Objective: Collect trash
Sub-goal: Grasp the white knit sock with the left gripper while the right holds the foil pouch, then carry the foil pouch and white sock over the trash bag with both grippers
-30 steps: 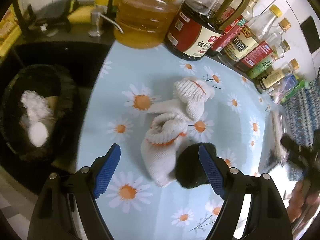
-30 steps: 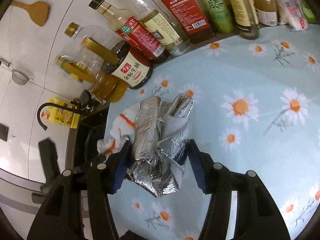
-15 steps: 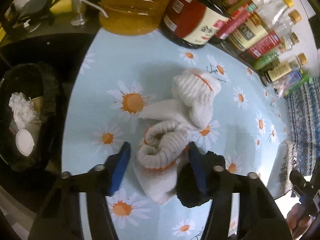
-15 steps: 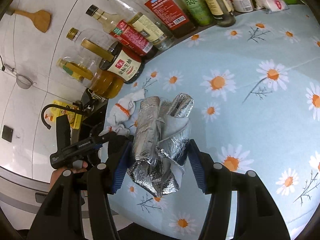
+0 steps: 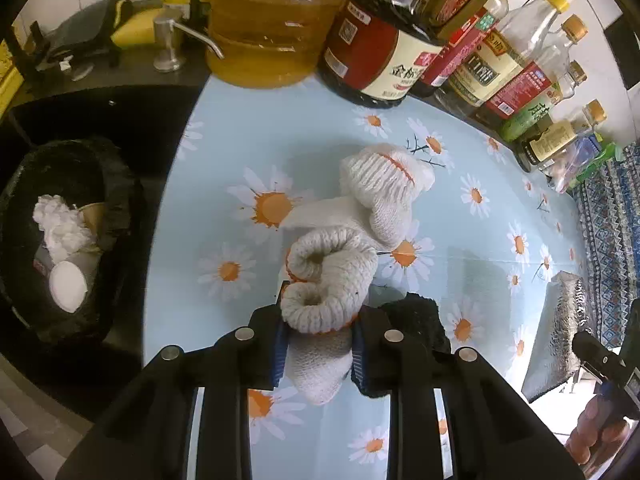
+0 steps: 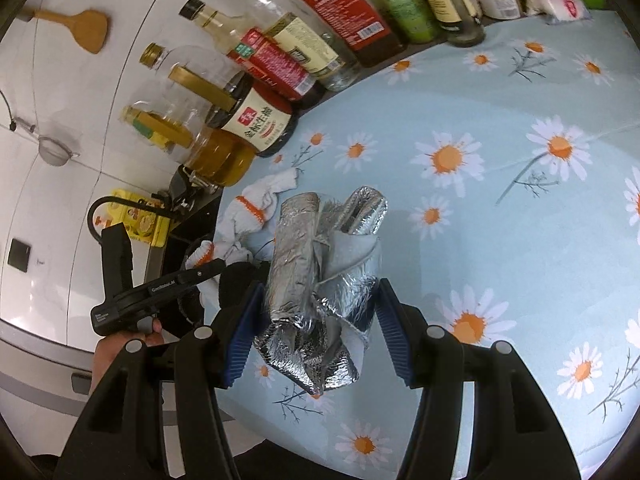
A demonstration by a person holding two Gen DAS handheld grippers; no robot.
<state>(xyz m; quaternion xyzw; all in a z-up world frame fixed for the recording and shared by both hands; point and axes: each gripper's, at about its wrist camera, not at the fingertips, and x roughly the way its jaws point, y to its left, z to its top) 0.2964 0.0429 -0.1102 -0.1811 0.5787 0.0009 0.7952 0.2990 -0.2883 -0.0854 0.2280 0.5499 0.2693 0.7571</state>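
Now the left tongs (image 5: 318, 344) have just clamped on the white glove (image 5: 332, 280) near the counter's (image 5: 248, 136) front edge. Right tongs (image 6: 320, 332) grip crumpled foil (image 6: 320, 280); bin (image 5: 120, 216) waits off the left edge.

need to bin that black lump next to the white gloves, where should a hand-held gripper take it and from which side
Grip the black lump across its bulging top, coming almost straight down from above. It looks soft and rounded, so it should squash between the pads. It sits against the white gloves, which the left hand-held gripper is shut on, so a sideways approach is blocked there; the open cloth to its right is freer.
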